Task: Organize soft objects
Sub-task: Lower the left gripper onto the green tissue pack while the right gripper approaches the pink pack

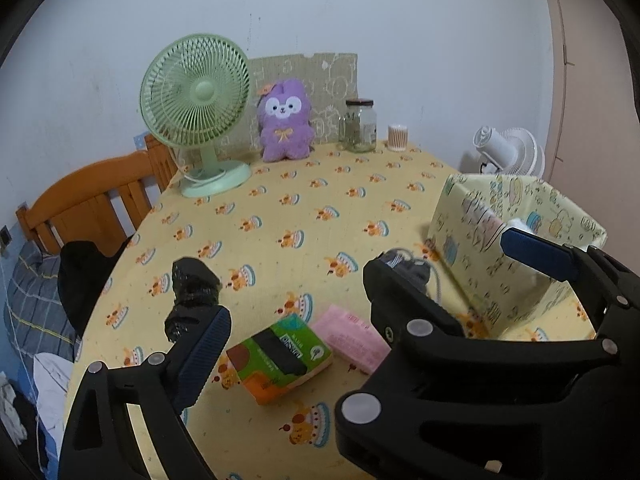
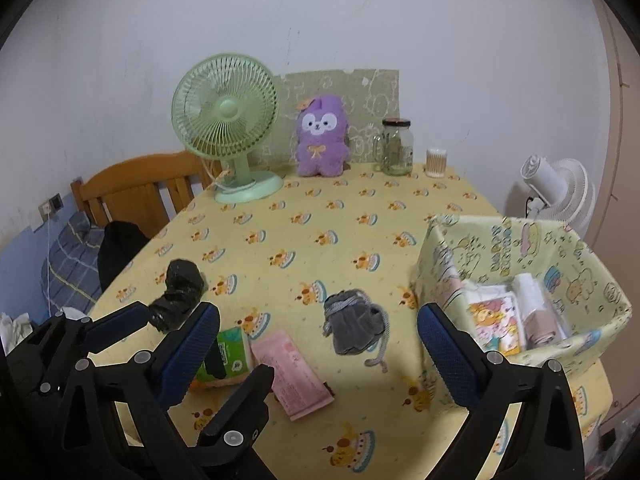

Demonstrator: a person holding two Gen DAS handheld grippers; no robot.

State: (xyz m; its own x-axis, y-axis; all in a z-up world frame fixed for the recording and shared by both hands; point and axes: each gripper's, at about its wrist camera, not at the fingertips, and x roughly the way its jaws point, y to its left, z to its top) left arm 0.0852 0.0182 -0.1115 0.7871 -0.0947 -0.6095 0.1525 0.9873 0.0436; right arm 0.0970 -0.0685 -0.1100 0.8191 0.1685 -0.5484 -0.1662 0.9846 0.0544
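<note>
On the yellow tablecloth [image 2: 320, 216] lie a green tissue pack [image 1: 280, 358] [image 2: 228, 360], a pink tissue pack [image 1: 352, 338] [image 2: 292, 372], a grey drawstring pouch [image 2: 354, 326] and a black rolled sock [image 1: 192, 292] [image 2: 180, 294]. A patterned fabric basket [image 2: 528, 248] [image 1: 472, 220] at the right holds packets. A purple plush [image 2: 322, 142] [image 1: 284, 120] sits at the back. My left gripper [image 1: 304, 344] is open above the tissue packs. My right gripper [image 2: 320, 344] is open, above the pink pack and pouch. In the left wrist view the pouch [image 1: 408, 266] is mostly hidden behind the other gripper.
A green desk fan [image 2: 228, 128] [image 1: 196, 108], a glass jar [image 2: 396, 146] and a cotton swab tub [image 2: 436, 162] stand at the table's back. A white fan [image 2: 560, 192] is beyond the right edge. A wooden bed frame [image 2: 140, 188] and bedding are at the left.
</note>
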